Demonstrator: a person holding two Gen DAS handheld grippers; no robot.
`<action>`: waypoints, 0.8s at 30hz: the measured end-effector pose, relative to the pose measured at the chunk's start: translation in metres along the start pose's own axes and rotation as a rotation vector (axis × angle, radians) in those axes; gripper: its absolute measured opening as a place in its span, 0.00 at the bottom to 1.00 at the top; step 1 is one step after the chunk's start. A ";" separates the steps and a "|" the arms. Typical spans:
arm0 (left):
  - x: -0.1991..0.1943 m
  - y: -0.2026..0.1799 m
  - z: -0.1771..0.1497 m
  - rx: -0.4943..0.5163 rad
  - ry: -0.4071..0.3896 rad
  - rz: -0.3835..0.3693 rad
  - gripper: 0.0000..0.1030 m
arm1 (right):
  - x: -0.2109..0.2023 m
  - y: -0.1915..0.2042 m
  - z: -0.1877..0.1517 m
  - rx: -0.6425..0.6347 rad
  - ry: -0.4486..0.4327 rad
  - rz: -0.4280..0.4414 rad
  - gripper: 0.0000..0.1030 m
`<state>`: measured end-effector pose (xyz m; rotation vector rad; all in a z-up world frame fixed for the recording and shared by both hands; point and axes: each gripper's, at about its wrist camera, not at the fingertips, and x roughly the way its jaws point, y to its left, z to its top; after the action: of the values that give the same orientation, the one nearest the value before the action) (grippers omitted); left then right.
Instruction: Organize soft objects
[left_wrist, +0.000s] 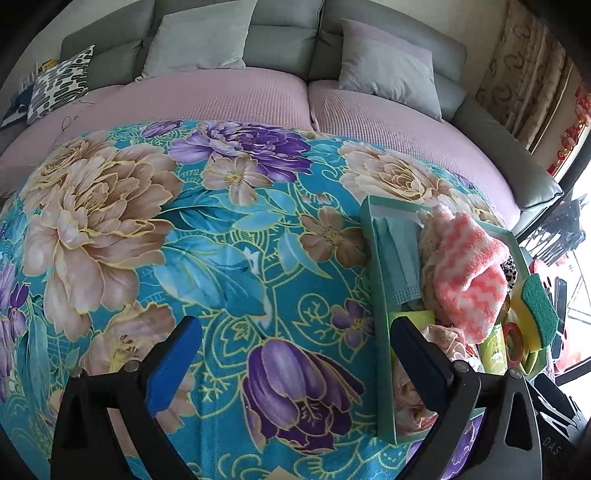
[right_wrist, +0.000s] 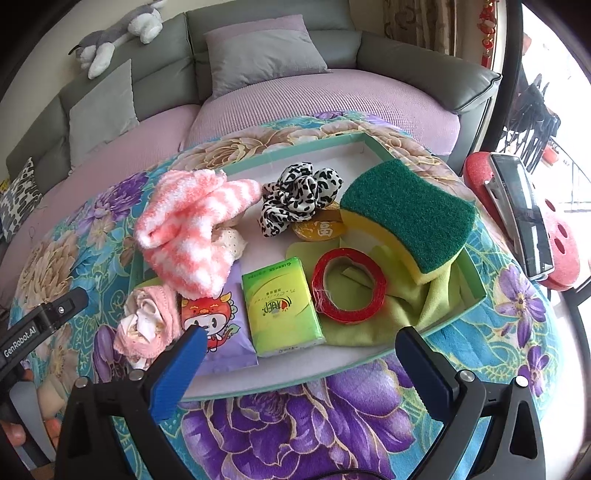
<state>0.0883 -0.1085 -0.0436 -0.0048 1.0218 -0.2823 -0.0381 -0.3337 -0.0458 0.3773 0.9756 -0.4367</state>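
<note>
A shallow teal box (right_wrist: 369, 138) lies on the floral blanket (left_wrist: 221, 240) and holds soft things: pink-and-white fuzzy socks (right_wrist: 188, 236), a leopard scrunchie (right_wrist: 299, 195), a green-and-yellow sponge (right_wrist: 410, 214), a green cloth (right_wrist: 424, 306), a tissue pack (right_wrist: 280, 306), a red tape ring (right_wrist: 349, 284), a purple packet (right_wrist: 218, 332) and a pink bundle (right_wrist: 147, 325). My right gripper (right_wrist: 299, 365) stands open at the box's near edge, nothing between its fingers. My left gripper (left_wrist: 295, 362) is open over bare blanket, left of the box (left_wrist: 373, 258); the socks (left_wrist: 465, 269) and a face mask (left_wrist: 399, 258) show there.
A grey sofa (left_wrist: 280, 37) with a lilac seat cover (left_wrist: 221, 99) and cushions lies behind. A plush dog (right_wrist: 118, 29) rests on the sofa back. A phone (right_wrist: 524, 218) on a red holder stands right of the box. The left gripper's body (right_wrist: 40, 321) reaches in at left.
</note>
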 end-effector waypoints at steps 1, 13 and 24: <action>-0.001 0.000 -0.001 0.004 -0.006 0.011 0.99 | -0.003 0.000 -0.002 -0.005 0.000 -0.007 1.00; -0.030 -0.006 -0.035 0.104 -0.097 0.076 0.99 | -0.046 -0.004 -0.026 -0.045 -0.023 -0.069 1.00; -0.075 0.003 -0.046 0.092 -0.231 0.144 0.99 | -0.074 -0.002 -0.031 -0.067 -0.080 -0.054 1.00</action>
<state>0.0133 -0.0822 -0.0050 0.1171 0.7744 -0.1921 -0.0973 -0.3065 0.0012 0.2714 0.9220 -0.4636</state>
